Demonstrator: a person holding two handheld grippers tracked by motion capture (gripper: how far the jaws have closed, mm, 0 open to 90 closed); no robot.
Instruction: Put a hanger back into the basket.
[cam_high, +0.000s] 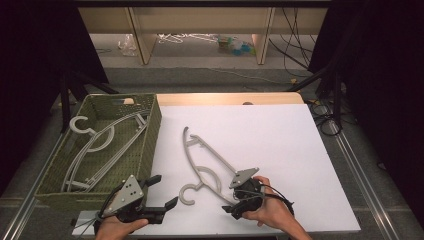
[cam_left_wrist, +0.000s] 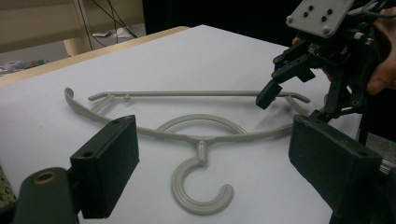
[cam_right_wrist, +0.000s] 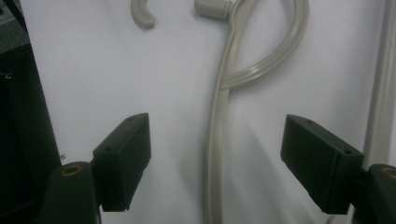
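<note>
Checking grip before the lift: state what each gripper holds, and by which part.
Nothing is held. The right gripper stands open, straddling one arm of the grey hanger without its pads pressing on it. The left gripper is open, short of the hanger's hook.

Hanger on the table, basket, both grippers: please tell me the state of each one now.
Hanger on the table: lying flat on the white sheet, not gripped.
Basket: upright at the table's left, holding other hangers.
Hangers in the basket: lying inside, untouched.
Left gripper: open, empty, aimed at the hook.
Right gripper: open, jaws either side of the hanger's arm, pads not touching it.
</note>
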